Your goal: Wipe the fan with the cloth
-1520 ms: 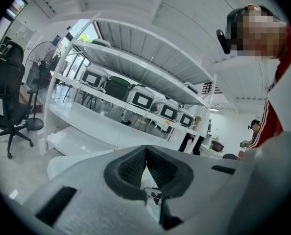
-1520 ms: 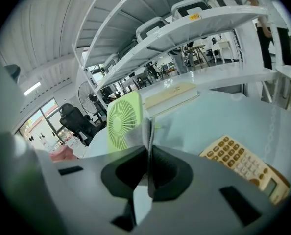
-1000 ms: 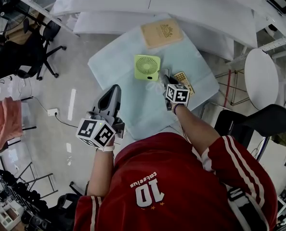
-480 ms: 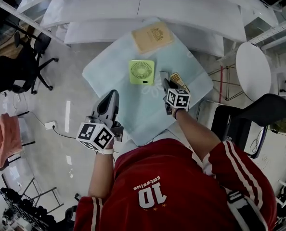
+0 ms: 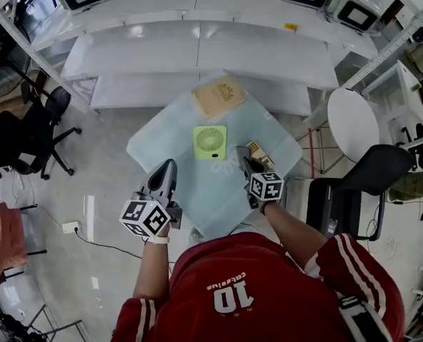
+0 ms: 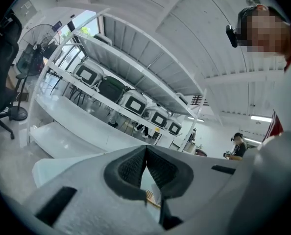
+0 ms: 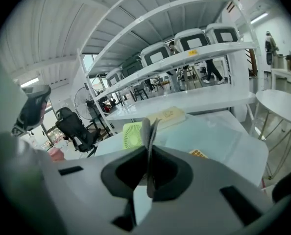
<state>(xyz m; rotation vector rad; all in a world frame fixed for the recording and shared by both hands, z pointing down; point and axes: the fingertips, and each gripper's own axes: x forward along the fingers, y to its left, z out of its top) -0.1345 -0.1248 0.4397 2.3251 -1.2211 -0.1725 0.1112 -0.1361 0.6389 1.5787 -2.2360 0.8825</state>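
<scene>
The small green square fan (image 5: 209, 142) lies flat on the table's pale blue cover (image 5: 162, 137); it also shows in the right gripper view (image 7: 132, 134). To the fan's right, my right gripper (image 5: 243, 159) is shut on a thin grey cloth (image 7: 148, 131) that sticks up between its pads. It hovers over the table and is not touching the fan. My left gripper (image 5: 166, 169) is near the table's front left edge, shut with nothing in it; its pads meet in the left gripper view (image 6: 145, 153).
A tan flat box (image 5: 218, 95) lies behind the fan. A yellow waffle-patterned item (image 5: 260, 154) sits beside my right gripper. White shelving with monitors (image 5: 218, 41) lines the back. A round white table (image 5: 354, 123) and a black chair (image 5: 354, 191) stand at the right.
The head view has shifted and pulled back, so the table sits lower in frame. Both grippers hold about the same places relative to the fan, and the cloth stays gripped.
</scene>
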